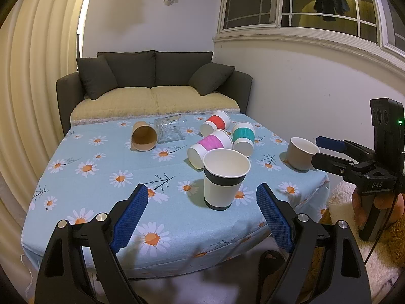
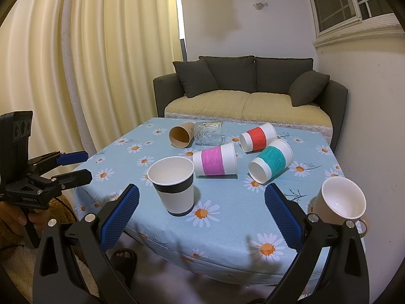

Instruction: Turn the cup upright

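Observation:
A black-banded white paper cup (image 1: pixel 224 178) (image 2: pixel 174 186) stands upright near the table's front edge. Pink-banded (image 1: pixel 210 147) (image 2: pixel 215 162), teal-banded (image 1: pixel 243 136) (image 2: pixel 270 163), red-banded (image 1: pixel 216 124) (image 2: pixel 258 136) and brown (image 1: pixel 144 136) (image 2: pixel 181 135) cups lie on their sides. A clear glass (image 1: pixel 169 130) (image 2: pixel 209 133) also lies tipped. A beige mug (image 1: pixel 301 155) (image 2: pixel 339 202) stands upright at the right. My left gripper (image 1: pixel 202 215) is open and empty, just before the black-banded cup. My right gripper (image 2: pixel 202 217) is open and empty by the front edge; it also shows in the left wrist view (image 1: pixel 324 152).
The table has a light blue daisy cloth (image 1: pixel 101 177) (image 2: pixel 227 228). A dark sofa (image 1: pixel 152 86) (image 2: pixel 250 88) stands right behind it. Cream curtains (image 2: pixel 101 63) hang at the left, a wall with a window (image 1: pixel 303 7) at the right. A shaggy rug (image 1: pixel 379 253) lies beside the table.

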`<state>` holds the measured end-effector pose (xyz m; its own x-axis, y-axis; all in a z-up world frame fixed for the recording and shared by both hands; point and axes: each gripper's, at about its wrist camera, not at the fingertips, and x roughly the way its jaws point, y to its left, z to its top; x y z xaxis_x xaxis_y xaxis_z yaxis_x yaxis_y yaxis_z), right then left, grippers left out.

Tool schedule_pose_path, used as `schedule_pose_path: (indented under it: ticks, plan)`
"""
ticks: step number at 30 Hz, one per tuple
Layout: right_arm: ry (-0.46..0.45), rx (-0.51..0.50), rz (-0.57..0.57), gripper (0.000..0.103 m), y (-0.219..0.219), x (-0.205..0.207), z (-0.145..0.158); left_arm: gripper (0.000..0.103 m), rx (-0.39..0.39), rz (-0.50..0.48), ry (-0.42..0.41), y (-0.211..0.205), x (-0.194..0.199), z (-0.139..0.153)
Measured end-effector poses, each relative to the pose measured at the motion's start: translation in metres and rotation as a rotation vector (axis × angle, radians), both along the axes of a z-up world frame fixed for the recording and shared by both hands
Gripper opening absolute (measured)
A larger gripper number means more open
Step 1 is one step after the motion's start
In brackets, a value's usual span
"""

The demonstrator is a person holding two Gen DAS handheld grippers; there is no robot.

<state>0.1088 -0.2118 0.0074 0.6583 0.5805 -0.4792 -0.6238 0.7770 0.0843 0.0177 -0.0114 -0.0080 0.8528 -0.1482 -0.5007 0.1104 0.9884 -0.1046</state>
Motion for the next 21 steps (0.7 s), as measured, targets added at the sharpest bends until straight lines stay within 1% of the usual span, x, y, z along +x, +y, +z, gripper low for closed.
schedule_pose_path:
  ticks: [21]
  plan:
    - [0.002,-0.005,-0.001,0.098,0.0004,0.0002,-0.0008,0.085,-0.004,0.003,0.009,-0.0007,0.001,-0.0001]
